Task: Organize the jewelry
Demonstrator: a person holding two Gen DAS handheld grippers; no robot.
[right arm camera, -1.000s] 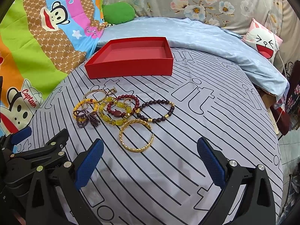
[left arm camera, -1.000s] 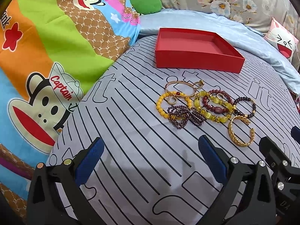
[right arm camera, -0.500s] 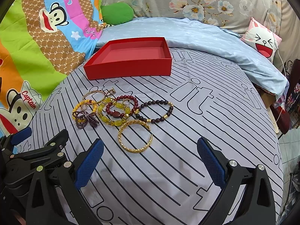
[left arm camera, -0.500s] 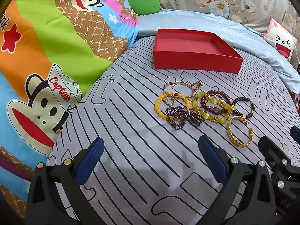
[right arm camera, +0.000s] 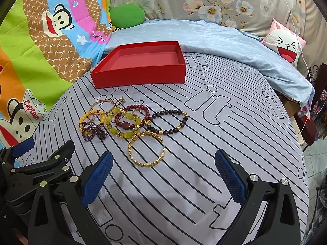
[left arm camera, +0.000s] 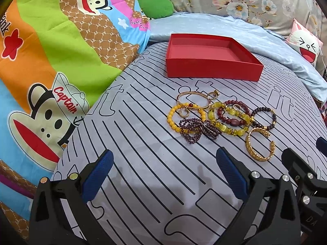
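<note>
A heap of bracelets lies on the grey striped bedsheet (right arm camera: 204, 138), a little in front of the empty, shallow red cardboard box (right arm camera: 141, 77). Nearest the grippers sits the open gold woven-metal cuff bangle (right arm camera: 146, 150), apart from the tangle; just behind it are the dark brown bead bracelet with gold spacers (right arm camera: 169, 122), the yellow and maroon chunky bead bracelets (right arm camera: 126, 122), the purple small-bead strand (right arm camera: 93, 131) and a thin gold bangle (right arm camera: 101, 106). The left gripper (left arm camera: 163, 175) and the right gripper (right arm camera: 163, 173) both hover low over the sheet, fingers spread wide and holding nothing. The cuff looks stiff, light and slick, probably best pinched across its band at the near rim; the beaded strands are likely elastic and floppy, apt to drag neighbours along, and the soft bed gives beneath any press.
</note>
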